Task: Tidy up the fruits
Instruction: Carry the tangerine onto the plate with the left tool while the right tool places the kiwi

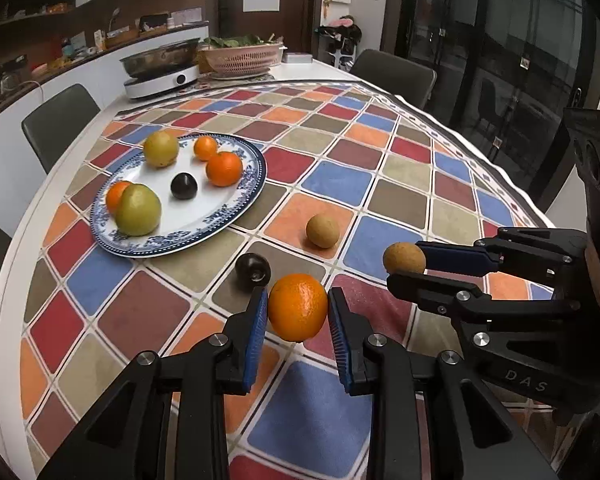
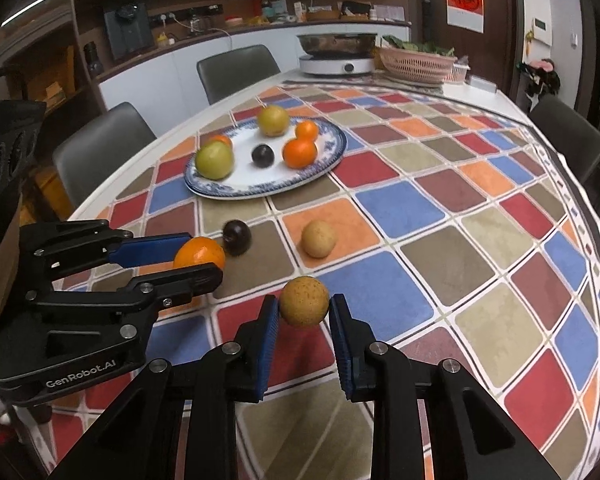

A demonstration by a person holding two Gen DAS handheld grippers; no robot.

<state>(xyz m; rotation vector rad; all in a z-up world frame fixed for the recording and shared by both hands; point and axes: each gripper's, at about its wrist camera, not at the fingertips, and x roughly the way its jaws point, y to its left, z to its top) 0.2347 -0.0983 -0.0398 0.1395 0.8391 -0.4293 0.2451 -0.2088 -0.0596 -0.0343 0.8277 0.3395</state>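
My left gripper [image 1: 298,307] is shut on an orange [image 1: 298,306], held just above the checked tablecloth. My right gripper [image 2: 304,307] is shut on a small brown speckled fruit [image 2: 304,301], also off the cloth. Each gripper shows in the other's view: the right gripper [image 1: 405,267] with its brown fruit [image 1: 404,258], the left gripper [image 2: 204,258] with its orange [image 2: 199,255]. On the cloth lie a dark plum [image 1: 253,267] and another brown fruit [image 1: 322,231]. The blue-rimmed white plate [image 1: 204,216] holds two green-yellow fruits, three oranges and a dark plum.
An induction cooker with a steel pot [image 1: 162,68] and a pink basket of greens [image 1: 242,56] stand at the table's far end. Dark chairs [image 1: 62,122] line the table's sides. The cloth's edge [image 1: 512,184] falls away on the right.
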